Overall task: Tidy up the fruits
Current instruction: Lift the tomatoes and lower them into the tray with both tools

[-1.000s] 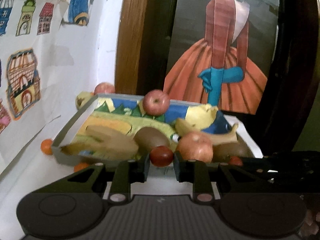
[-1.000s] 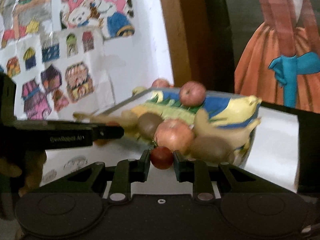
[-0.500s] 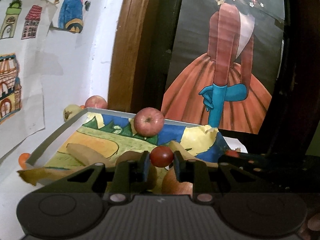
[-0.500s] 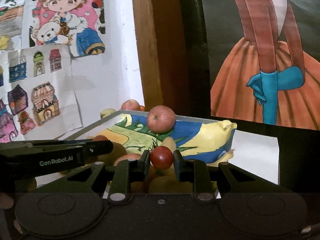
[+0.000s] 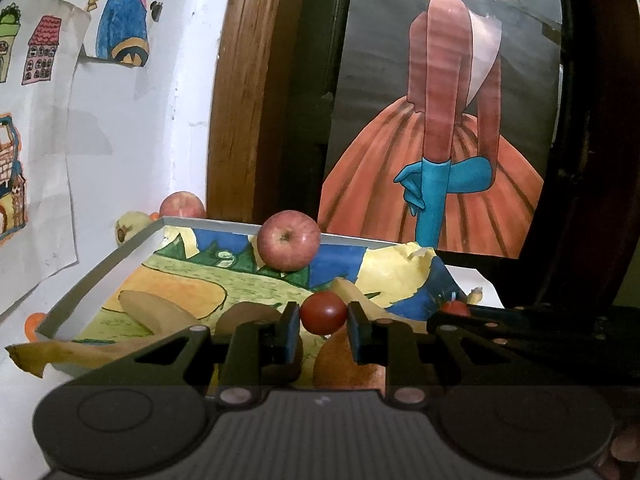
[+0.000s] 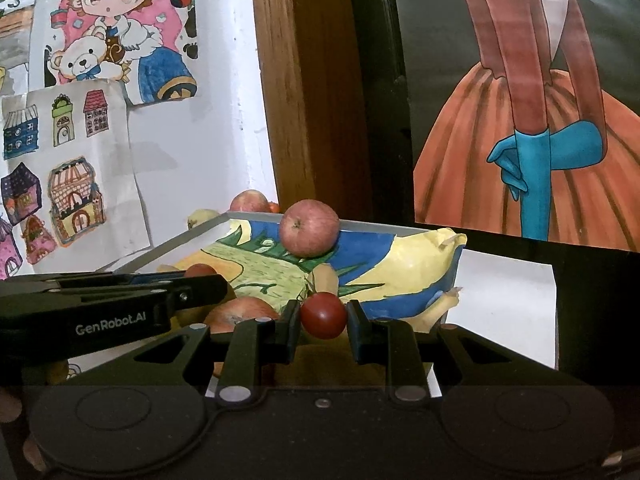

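Note:
My left gripper (image 5: 323, 326) is shut on a small red tomato (image 5: 323, 313), held above the near part of a white tray (image 5: 100, 270) lined with a coloured drawing. My right gripper (image 6: 322, 326) is shut on a second red tomato (image 6: 323, 315) just to the right of it. The tray holds a red apple (image 5: 288, 246) at its far side, a banana (image 5: 160, 312), a kiwi (image 5: 248, 316) and another apple (image 6: 240, 314) near the front. In the right wrist view the left gripper's fingers (image 6: 120, 292) cross the tray from the left.
Outside the tray's far left corner lie an apple (image 5: 182, 206) and a yellowish fruit (image 5: 130, 226); a small orange fruit (image 5: 34, 322) sits by its left wall. A white wall with drawings stands left, a wooden frame and dark painted panel behind. White paper (image 6: 504, 300) lies right of the tray.
Both grippers have risen and moved forward over the tray, each still holding its tomato. The front apple and kiwi now sit lower, partly hidden behind the fingers.

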`<state>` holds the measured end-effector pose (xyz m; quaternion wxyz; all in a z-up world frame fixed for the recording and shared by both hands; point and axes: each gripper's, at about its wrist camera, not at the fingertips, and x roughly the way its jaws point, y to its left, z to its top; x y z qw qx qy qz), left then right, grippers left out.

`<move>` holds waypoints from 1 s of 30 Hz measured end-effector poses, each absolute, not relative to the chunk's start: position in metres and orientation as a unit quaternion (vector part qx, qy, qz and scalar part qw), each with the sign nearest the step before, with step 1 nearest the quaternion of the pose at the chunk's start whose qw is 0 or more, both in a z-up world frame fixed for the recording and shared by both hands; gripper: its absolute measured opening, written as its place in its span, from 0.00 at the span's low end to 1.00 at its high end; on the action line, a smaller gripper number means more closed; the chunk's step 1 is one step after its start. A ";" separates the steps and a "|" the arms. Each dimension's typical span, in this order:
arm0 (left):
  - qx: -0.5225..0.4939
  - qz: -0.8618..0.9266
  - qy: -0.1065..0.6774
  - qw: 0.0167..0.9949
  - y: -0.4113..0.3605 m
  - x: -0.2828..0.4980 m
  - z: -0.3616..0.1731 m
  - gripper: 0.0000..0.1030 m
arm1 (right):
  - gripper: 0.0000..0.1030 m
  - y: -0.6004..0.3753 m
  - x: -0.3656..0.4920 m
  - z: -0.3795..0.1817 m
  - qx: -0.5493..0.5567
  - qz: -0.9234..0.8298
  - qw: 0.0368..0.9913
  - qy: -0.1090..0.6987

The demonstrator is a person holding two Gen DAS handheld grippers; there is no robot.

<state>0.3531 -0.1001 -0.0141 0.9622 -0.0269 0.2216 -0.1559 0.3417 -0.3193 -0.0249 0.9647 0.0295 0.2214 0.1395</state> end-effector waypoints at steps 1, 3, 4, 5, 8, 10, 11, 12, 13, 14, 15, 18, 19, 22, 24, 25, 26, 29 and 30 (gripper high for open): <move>-0.026 -0.155 0.222 0.962 -0.100 0.354 -0.015 0.27 | 0.26 -0.319 0.342 -0.025 0.030 0.139 0.965 0.222; -0.026 -0.154 0.224 0.962 -0.101 0.354 -0.016 0.27 | 0.26 -0.319 0.343 -0.026 0.029 0.140 0.964 0.222; -0.027 -0.154 0.225 0.962 -0.101 0.355 -0.016 0.27 | 0.26 -0.319 0.343 -0.026 0.029 0.140 0.964 0.222; -0.027 -0.153 0.225 0.962 -0.101 0.356 -0.016 0.27 | 0.26 -0.319 0.343 -0.026 0.030 0.140 0.964 0.223; -0.028 -0.153 0.226 0.962 -0.101 0.356 -0.017 0.27 | 0.26 -0.319 0.344 -0.027 0.030 0.140 0.964 0.223; -0.028 -0.152 0.226 0.962 -0.101 0.356 -0.017 0.27 | 0.26 -0.319 0.344 -0.028 0.030 0.140 0.964 0.223; -0.028 -0.152 0.226 0.962 -0.101 0.356 -0.017 0.27 | 0.26 -0.319 0.344 -0.027 0.030 0.140 0.964 0.223; -0.029 -0.152 0.227 0.962 -0.101 0.356 -0.017 0.27 | 0.27 -0.319 0.344 -0.027 0.030 0.140 0.964 0.223; -0.030 -0.151 0.227 0.962 -0.100 0.356 -0.017 0.27 | 0.27 -0.319 0.344 -0.027 0.030 0.141 0.964 0.223; -0.030 -0.151 0.228 0.961 -0.100 0.357 -0.017 0.27 | 0.27 -0.318 0.345 -0.028 0.030 0.141 0.964 0.224; -0.029 -0.151 0.227 0.962 -0.100 0.357 -0.017 0.27 | 0.27 -0.317 0.345 -0.028 0.029 0.141 0.964 0.224; -0.029 -0.151 0.228 0.961 -0.100 0.357 -0.017 0.27 | 0.28 -0.316 0.345 -0.029 0.029 0.140 0.964 0.224; -0.030 -0.150 0.227 0.962 -0.100 0.356 -0.017 0.28 | 0.29 -0.316 0.345 -0.029 0.029 0.140 0.964 0.224; -0.033 -0.150 0.230 0.961 -0.097 0.357 -0.017 0.34 | 0.34 -0.317 0.342 -0.028 0.031 0.136 0.965 0.221; -0.037 -0.149 0.230 0.961 -0.095 0.356 -0.016 0.37 | 0.41 -0.318 0.340 -0.026 0.032 0.133 0.966 0.217; -0.039 -0.148 0.229 0.961 -0.093 0.355 -0.015 0.42 | 0.43 -0.319 0.338 -0.025 0.032 0.132 0.967 0.215; -0.043 -0.146 0.228 0.962 -0.092 0.353 -0.014 0.44 | 0.46 -0.320 0.336 -0.024 0.033 0.131 0.967 0.214; -0.051 -0.141 0.219 0.964 -0.087 0.347 -0.007 0.57 | 0.55 -0.321 0.329 -0.020 0.033 0.128 0.969 0.209; -0.054 -0.139 0.216 0.965 -0.085 0.344 -0.005 0.61 | 0.59 -0.321 0.326 -0.017 0.033 0.128 0.970 0.206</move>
